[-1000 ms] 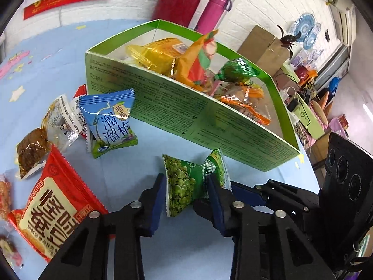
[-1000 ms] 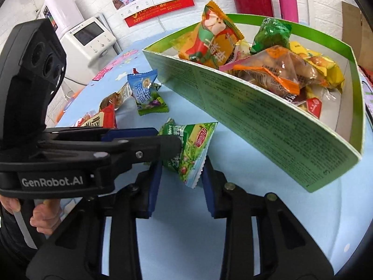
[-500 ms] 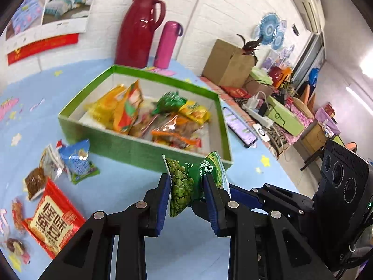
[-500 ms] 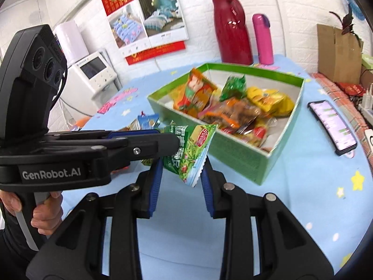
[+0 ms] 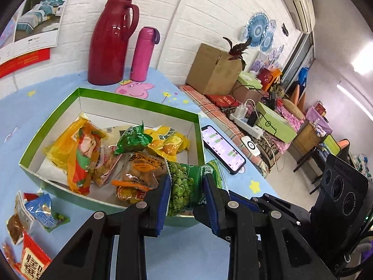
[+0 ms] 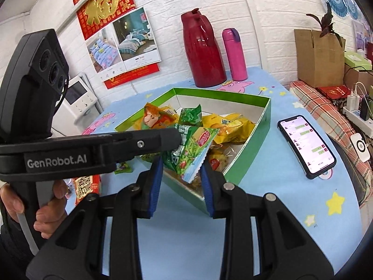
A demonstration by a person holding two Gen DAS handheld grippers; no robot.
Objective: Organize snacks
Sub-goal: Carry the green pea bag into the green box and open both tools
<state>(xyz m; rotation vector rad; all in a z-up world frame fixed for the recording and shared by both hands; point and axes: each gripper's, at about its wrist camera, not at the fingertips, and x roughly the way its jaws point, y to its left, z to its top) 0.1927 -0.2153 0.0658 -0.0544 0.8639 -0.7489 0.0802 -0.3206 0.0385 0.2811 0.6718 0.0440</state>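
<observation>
A green pea packet (image 5: 183,184) hangs in the air over the near right corner of the green box (image 5: 139,103). My left gripper (image 5: 186,180) is shut on it and crumples its middle. In the right wrist view the same packet (image 6: 190,149) sits between the blue pads of my right gripper (image 6: 180,166), which looks shut on its lower end. One finger of the left gripper (image 6: 149,143) crosses in front of it there. The box (image 6: 268,116) holds several yellow, orange and green snack bags.
Loose snacks lie on the blue table left of the box: a blue packet (image 5: 44,212) and a red one (image 5: 32,261). A phone (image 6: 305,144) lies right of the box. A red thermos (image 5: 112,42) and pink bottle (image 5: 143,53) stand behind it. A hand (image 6: 44,214) grips the left handle.
Both grippers have risen from the table with the green pea packet and carried it over the box's near corner. The left jaws closed a little tighter.
</observation>
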